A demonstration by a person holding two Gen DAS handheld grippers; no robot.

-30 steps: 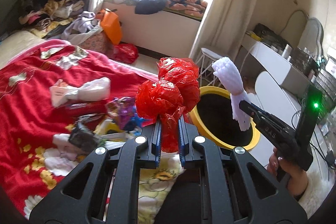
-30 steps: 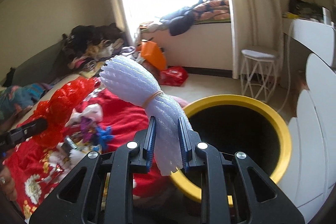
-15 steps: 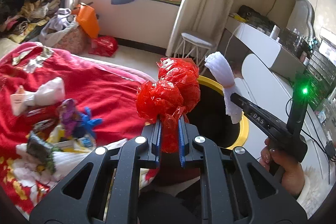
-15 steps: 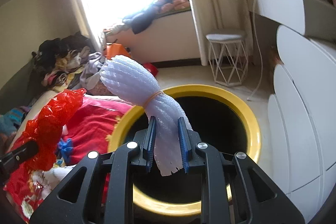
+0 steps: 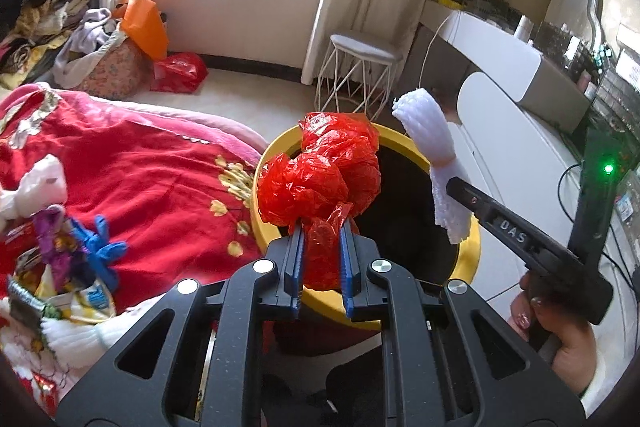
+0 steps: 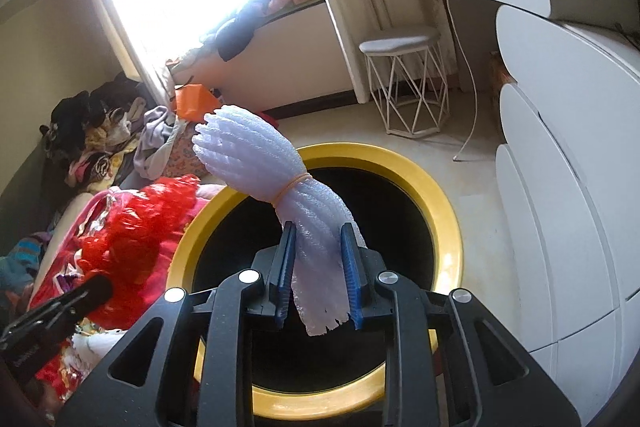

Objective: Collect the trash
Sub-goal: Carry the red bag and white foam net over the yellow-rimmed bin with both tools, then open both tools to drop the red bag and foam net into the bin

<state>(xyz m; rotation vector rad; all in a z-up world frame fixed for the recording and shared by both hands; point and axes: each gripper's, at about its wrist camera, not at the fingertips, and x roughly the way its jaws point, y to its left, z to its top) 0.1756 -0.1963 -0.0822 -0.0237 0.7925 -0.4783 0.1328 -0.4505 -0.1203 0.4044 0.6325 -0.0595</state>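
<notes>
My left gripper is shut on a crumpled red plastic bag and holds it over the near rim of a yellow-rimmed trash bin. My right gripper is shut on a bundle of white foam netting tied with a rubber band, held above the bin's black opening. The foam bundle and the right gripper also show in the left wrist view, over the bin's right side. The red bag shows at the left of the right wrist view.
A bed with a red flowered blanket lies left of the bin, with several wrappers and scraps on it. White cabinets stand right of the bin. A white wire stool and bags stand by the window.
Both grippers have moved toward the bin with their loads. The bin now sits directly under the foam bundle and the red bag.
</notes>
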